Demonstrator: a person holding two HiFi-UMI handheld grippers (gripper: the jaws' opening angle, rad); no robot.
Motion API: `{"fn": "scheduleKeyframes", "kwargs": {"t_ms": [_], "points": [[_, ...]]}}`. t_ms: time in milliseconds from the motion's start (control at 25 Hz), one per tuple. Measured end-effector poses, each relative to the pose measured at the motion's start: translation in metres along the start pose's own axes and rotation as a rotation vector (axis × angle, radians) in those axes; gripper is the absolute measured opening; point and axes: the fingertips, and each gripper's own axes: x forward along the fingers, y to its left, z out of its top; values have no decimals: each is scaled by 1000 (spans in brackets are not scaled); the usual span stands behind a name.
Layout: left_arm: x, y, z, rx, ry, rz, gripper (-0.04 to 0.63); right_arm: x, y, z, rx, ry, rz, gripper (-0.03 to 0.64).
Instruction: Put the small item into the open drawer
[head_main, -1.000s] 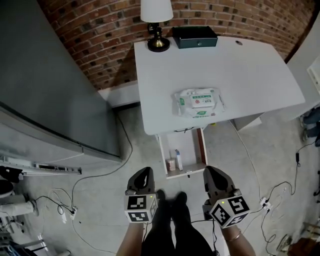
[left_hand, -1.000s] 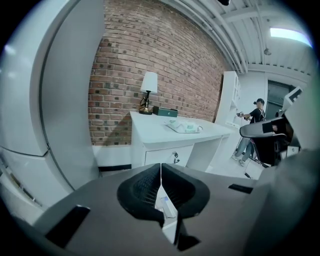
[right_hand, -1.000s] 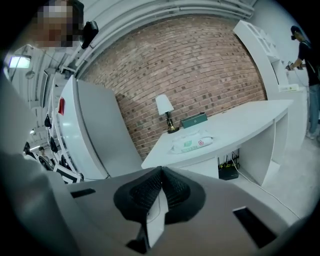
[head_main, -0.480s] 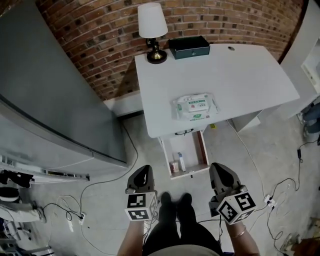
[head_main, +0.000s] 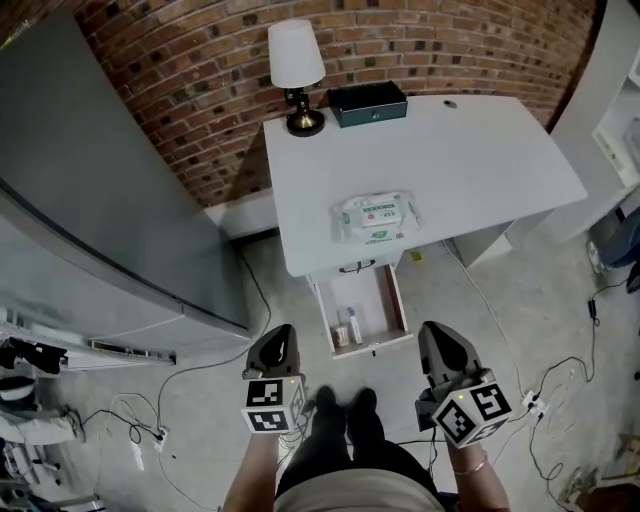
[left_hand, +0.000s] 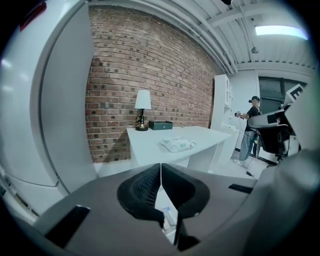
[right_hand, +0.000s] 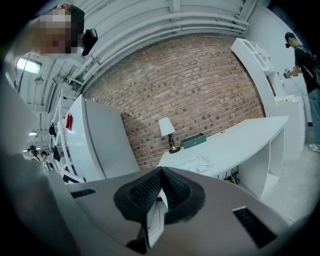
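The left gripper (head_main: 281, 335) and the right gripper (head_main: 438, 332) are both clenched on nothing. They hang on the person's side of the open drawer (head_main: 396, 300), one off each front corner, probably to keep its mouth clear. Two small items (head_main: 348, 329) already lie inside it near the front. A wipes pack (head_main: 374, 217) sits on the desk (head_main: 470, 150) just beyond the drawer, so which is the task's item is uncertain.

The desk (head_main: 480, 170) hides part of the drawer (head_main: 396, 303); its items (head_main: 349, 329) are unidentifiably small
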Motion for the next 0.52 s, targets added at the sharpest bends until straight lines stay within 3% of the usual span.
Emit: {"fn": "scheduleKeyframes", "kwargs": {"t_ms": [520], "points": [[-9,-38,13,43,-25,-11,23,-39,-4,31,-6,-74,36,6]]}}
